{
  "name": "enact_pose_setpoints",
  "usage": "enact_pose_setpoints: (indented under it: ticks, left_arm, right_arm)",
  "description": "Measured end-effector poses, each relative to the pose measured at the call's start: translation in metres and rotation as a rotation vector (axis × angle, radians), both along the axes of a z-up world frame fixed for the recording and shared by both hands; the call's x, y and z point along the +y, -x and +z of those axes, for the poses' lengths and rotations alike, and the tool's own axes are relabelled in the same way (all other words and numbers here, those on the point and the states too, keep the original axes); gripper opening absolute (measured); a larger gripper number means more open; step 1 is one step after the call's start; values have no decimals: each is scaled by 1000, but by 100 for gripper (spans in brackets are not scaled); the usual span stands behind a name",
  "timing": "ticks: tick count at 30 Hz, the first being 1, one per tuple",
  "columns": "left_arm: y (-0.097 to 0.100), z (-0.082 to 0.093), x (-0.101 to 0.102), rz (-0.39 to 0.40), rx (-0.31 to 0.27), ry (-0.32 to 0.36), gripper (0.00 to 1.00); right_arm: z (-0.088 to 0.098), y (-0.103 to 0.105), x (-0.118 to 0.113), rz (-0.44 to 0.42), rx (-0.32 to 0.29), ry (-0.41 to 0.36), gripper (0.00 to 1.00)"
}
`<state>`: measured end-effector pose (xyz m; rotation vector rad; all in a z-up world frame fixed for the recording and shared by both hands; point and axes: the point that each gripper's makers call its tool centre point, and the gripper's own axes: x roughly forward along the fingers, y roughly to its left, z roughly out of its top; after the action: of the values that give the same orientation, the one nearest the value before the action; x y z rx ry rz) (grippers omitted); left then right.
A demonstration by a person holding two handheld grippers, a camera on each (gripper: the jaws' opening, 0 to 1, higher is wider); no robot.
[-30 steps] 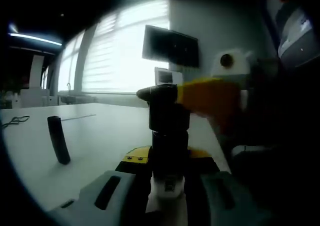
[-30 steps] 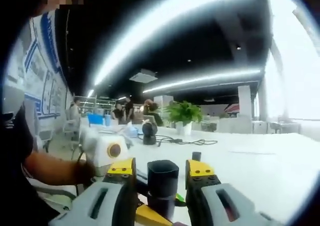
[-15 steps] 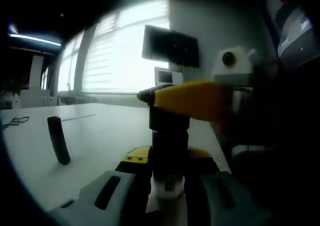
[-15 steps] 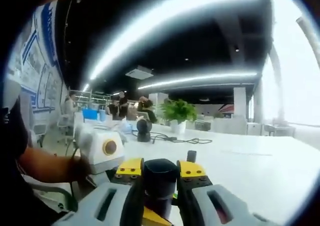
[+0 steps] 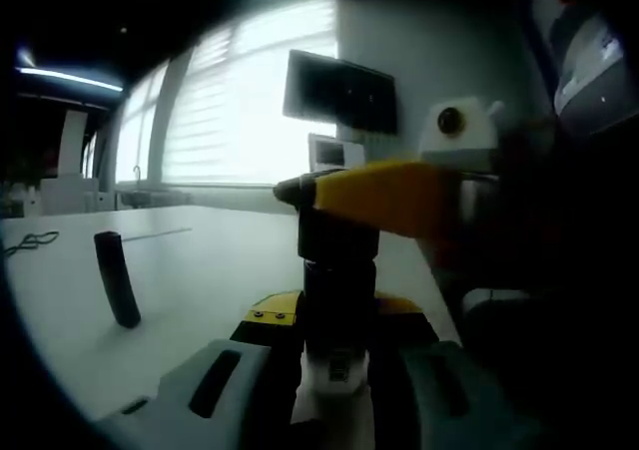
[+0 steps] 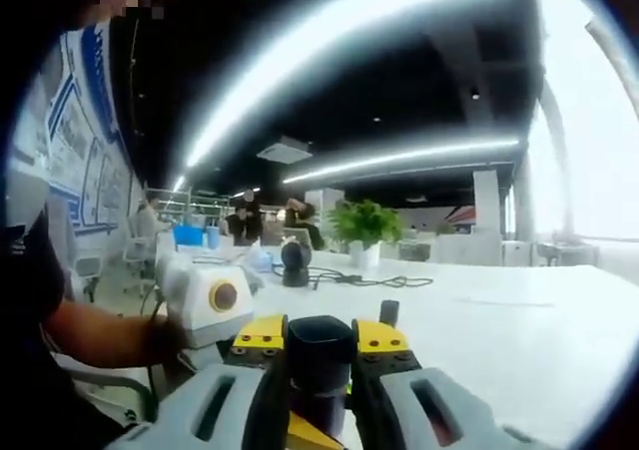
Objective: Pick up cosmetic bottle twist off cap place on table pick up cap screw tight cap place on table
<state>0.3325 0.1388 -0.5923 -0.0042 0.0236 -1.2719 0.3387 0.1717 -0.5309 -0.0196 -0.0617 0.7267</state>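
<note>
Left gripper view: left gripper (image 5: 334, 355) jaws clamp upright cosmetic bottle (image 5: 337, 305) | right gripper (image 6: 318, 365) jaws grip its cap (image 6: 319, 355) | white surface (image 5: 190, 270), black stick (image 5: 117, 278) at 9 o'clock

left tongs (image 5: 337, 345): two grey moulded plastic arms at 7 and 5 o'clock of the left gripper view, each with a dark oblong slot; yellow tip blocks with small dark screws on top
right tongs (image 6: 319, 355): the same grey slotted arms at 7 and 5 o'clock, yellow screw-studded tips at 6 o'clock
other tongs' arm (image 5: 384, 196): a long yellow bar, entering from 3 o'clock
person (image 6: 30, 300): dark short-sleeved top, at 9 o'clock
</note>
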Motion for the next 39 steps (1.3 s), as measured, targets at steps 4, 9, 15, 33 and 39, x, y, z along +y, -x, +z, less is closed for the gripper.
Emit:
enact_pose_setpoints:
  ticks: [4,9,15,33,39]
  left_arm:
    - [1,0,0,-1,0,0,15]
    - [2,0,-1,-1,-1,0,15]
    - [3,0,-1,-3,-2,-1,15]
    - [5,1,-3,-10,-7,0,15]
    - [5,1,-2,-8,-4,0,15]
  right_arm:
    - [0,0,0,28,-2,3,16]
    - [0,1,3,127,-11,12,16]
    - [1,4,6,257,-18,21,16]
    - [0,12,15,687,-41,95,17]
    - [-1,13,17,822,1,67,16]
